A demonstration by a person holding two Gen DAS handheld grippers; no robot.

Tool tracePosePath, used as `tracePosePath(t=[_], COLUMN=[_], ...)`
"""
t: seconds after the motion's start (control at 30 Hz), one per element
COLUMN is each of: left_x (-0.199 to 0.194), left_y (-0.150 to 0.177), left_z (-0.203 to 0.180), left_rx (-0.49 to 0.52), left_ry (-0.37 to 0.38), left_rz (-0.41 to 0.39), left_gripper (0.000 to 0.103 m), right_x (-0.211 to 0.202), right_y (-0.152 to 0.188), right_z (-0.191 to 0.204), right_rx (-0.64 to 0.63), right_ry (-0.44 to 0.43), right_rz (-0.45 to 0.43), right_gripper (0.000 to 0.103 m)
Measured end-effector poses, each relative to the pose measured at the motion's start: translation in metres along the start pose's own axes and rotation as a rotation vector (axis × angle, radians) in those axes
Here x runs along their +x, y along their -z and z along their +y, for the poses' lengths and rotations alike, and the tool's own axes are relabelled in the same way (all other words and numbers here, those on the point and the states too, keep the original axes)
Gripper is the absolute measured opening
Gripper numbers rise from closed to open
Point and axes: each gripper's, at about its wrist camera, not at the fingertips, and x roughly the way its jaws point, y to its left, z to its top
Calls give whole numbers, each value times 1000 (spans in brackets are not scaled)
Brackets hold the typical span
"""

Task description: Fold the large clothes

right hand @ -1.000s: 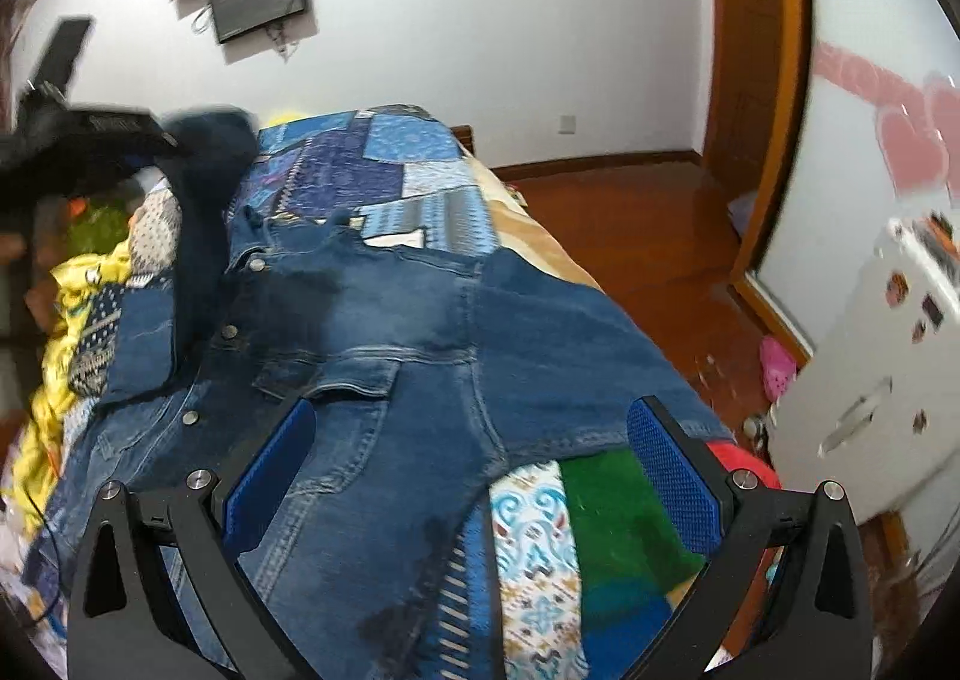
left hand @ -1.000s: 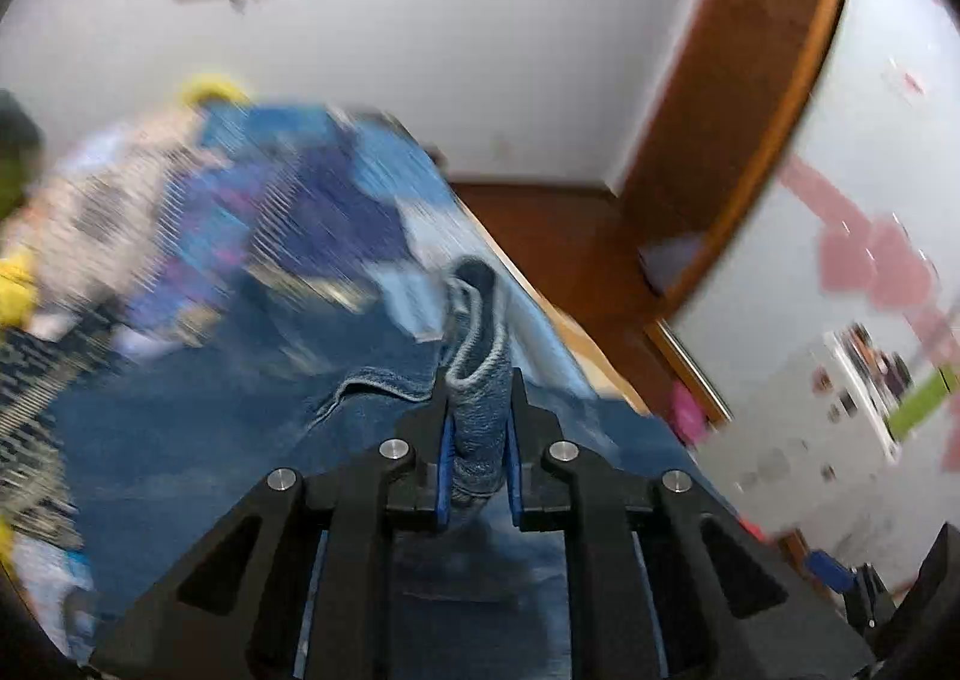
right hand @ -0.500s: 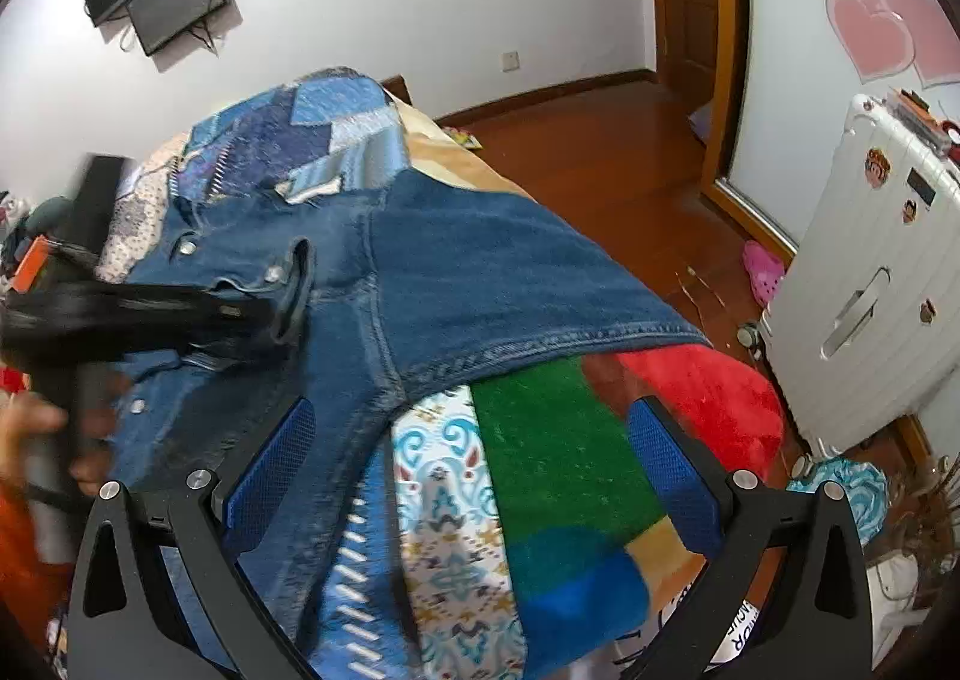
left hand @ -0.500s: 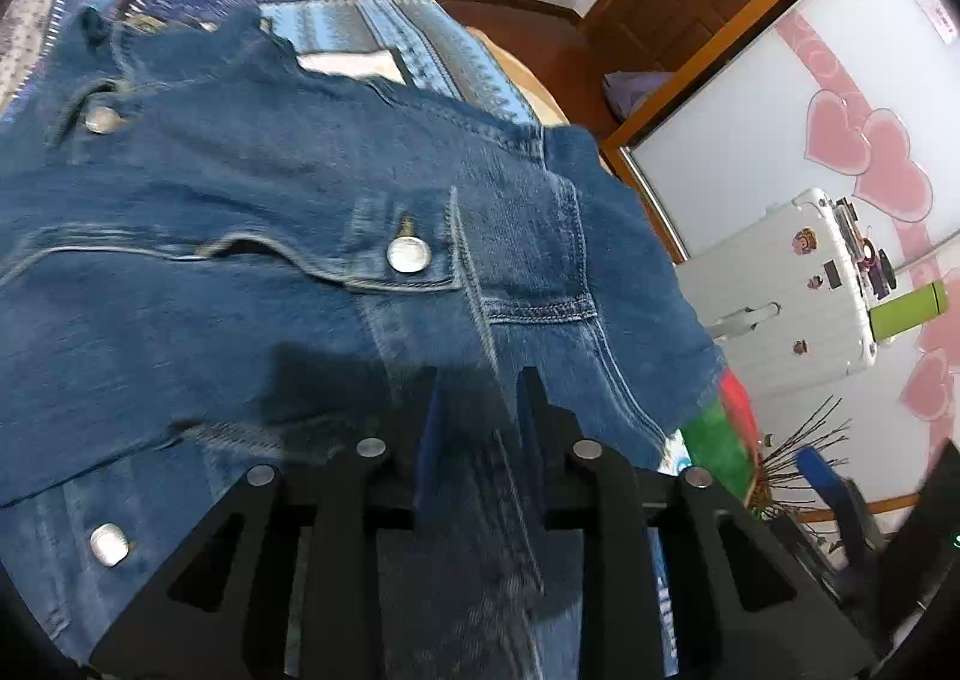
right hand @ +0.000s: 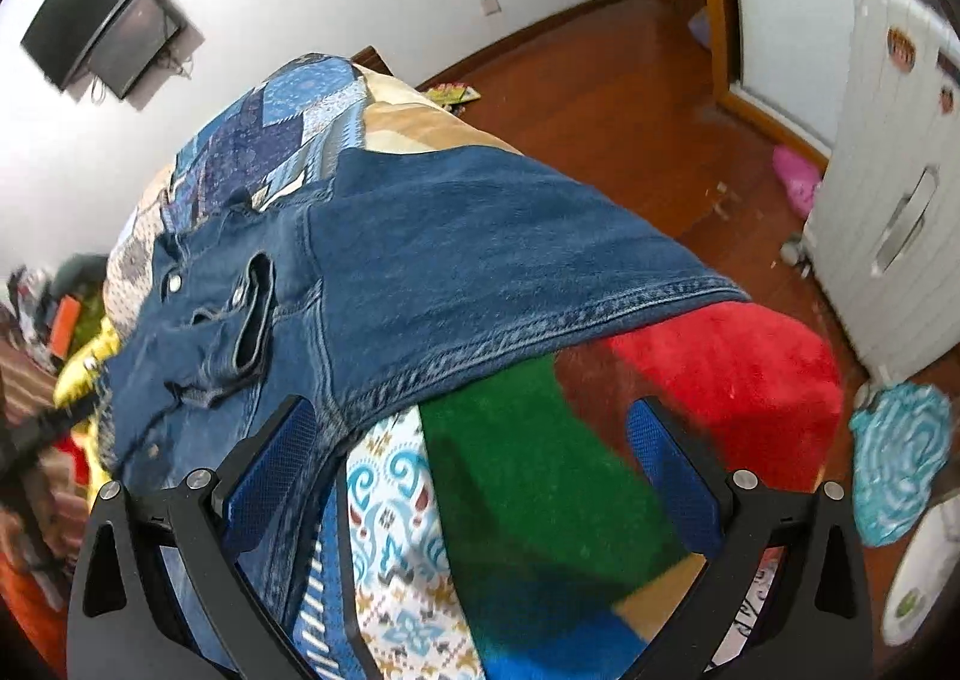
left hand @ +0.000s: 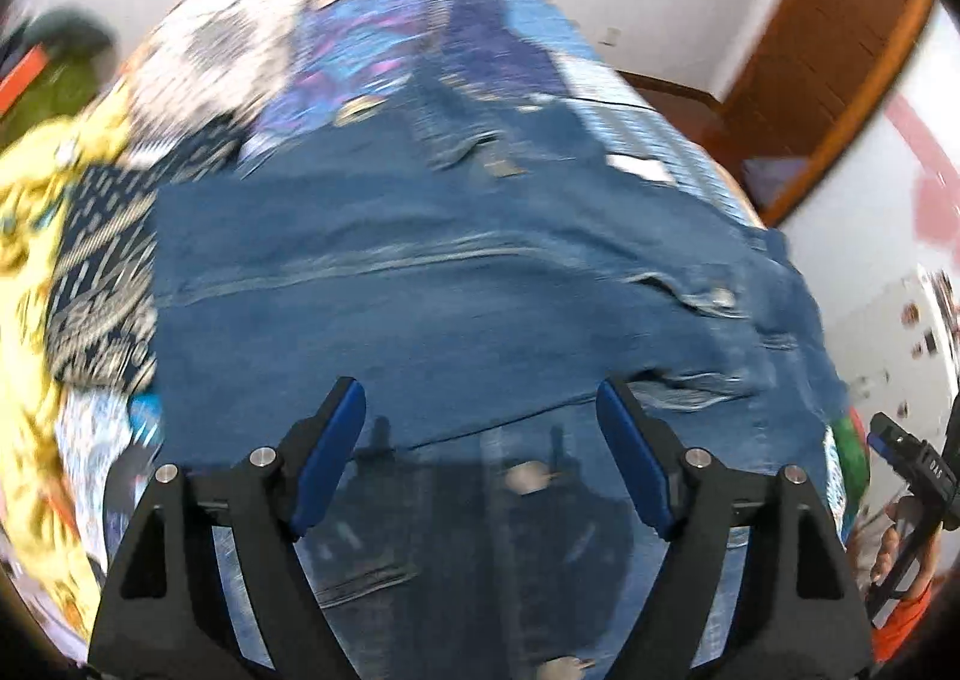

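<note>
Right up close, the left gripper hangs with its blue-padded fingers spread wide and nothing between them, poised just above the denim jacket. Under it the jacket lies spread across the bed, a metal button showing between the fingers and a chest pocket flap off to the right, though this view is smeared with motion blur. Over in the right wrist view, the right gripper is equally released, jaws wide apart and gripping nothing, hovering over the near corner of the bed where a patchwork blanket shows green, red and patterned white squares. The jacket sits just beyond, its stitched hem draped over the blanket's edge, one sleeve cuff lying folded across the front panel. Further back, a blue patchwork quilt covers the far end of the bed, with yellow fabric bunched along the left side. Beyond that, a white suitcase stands on the wooden floor at right, and a dark wall-mounted screen hangs on the white wall.
</note>
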Motion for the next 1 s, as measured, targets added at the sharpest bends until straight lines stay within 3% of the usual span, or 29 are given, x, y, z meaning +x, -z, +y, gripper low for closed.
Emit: tracePosePath(t=[0.13,0.33,0.5,0.6,0.67,0.73,0.83,1.0], left_x=[-3,-4,-4,-7,-10,-13,-18,-29], left_y=[14,28,32,34,34,36,38,41], left_z=[31,43,36,29,25,20,15,13], left_rx=[-71,-72,-41,-17,5,32,59,78], left_ry=[-34,-51,-49,-44,-55,-57,-51,-45], left_rz=[-9,-6,-7,-18,-27,-37,-48,-67], left_gripper=[79,79,79,79,79,79,79,79], right_x=[19,48,70,70,66,58,46,14], right_y=[-11,-25,-38,-45,-50,-51,-55,-69], right_z=[-16,-33,-41,-37,-43,-47,-48,-27], right_rx=[79,169,201,194,221,246,248,153], right_ry=[-52,-108,-45,12,32,62,52,19], right_rz=[61,87,69,40,12,-11,-46,-129], right_gripper=[103,103,101,81,50,27,16,10])
